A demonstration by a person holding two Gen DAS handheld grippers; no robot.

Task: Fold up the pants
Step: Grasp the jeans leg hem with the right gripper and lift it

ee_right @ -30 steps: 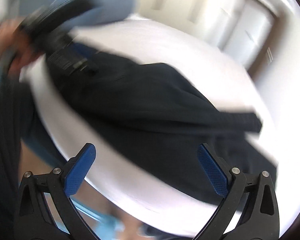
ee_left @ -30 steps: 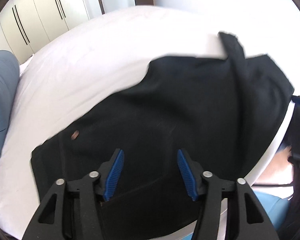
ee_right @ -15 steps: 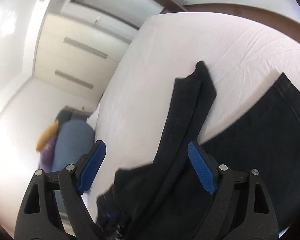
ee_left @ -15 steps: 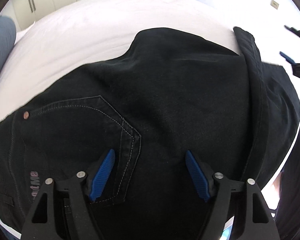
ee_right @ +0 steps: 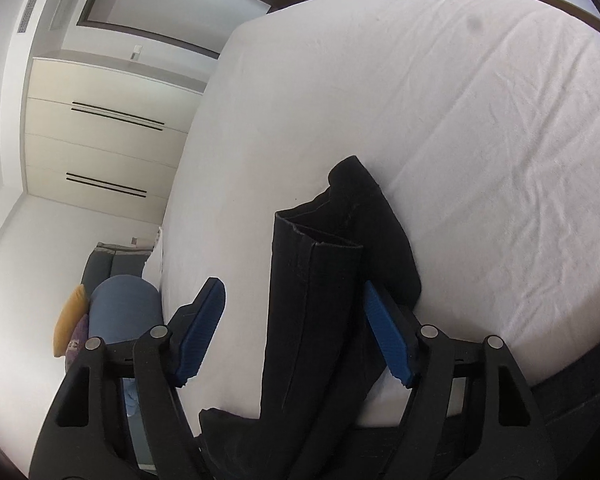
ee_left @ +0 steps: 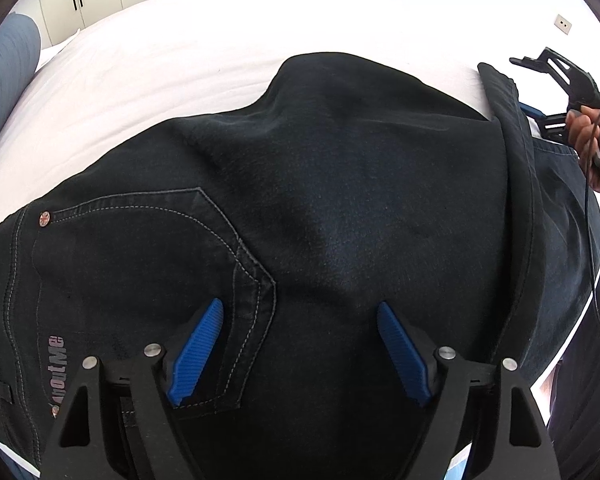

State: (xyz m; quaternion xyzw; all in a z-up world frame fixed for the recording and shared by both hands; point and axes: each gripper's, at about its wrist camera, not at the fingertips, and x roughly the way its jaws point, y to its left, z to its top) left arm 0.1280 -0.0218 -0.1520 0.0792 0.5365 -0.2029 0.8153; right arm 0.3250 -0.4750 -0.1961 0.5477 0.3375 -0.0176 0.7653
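Black denim pants (ee_left: 340,200) lie folded over on a white bed (ee_left: 180,60), back pocket (ee_left: 148,248) and waistband towards me. My left gripper (ee_left: 300,344) is open and hovers close over the seat, beside the pocket's corner. My right gripper (ee_right: 296,340) is open, its blue pads on either side of the pant-leg ends (ee_right: 320,280), which lie on the sheet (ee_right: 460,120). The right gripper also shows in the left wrist view (ee_left: 568,96), at the pants' far right edge.
A grey-blue pillow (ee_left: 4,80) lies at the bed's left end and also shows in the right wrist view (ee_right: 124,308). White wardrobe doors (ee_right: 100,128) stand beyond the bed. The bed's near edge (ee_left: 548,380) runs under the pants.
My left gripper has dropped closer over the seat of the pants. My right gripper has swung round to the leg ends and closed in around them, jaws narrower than before.
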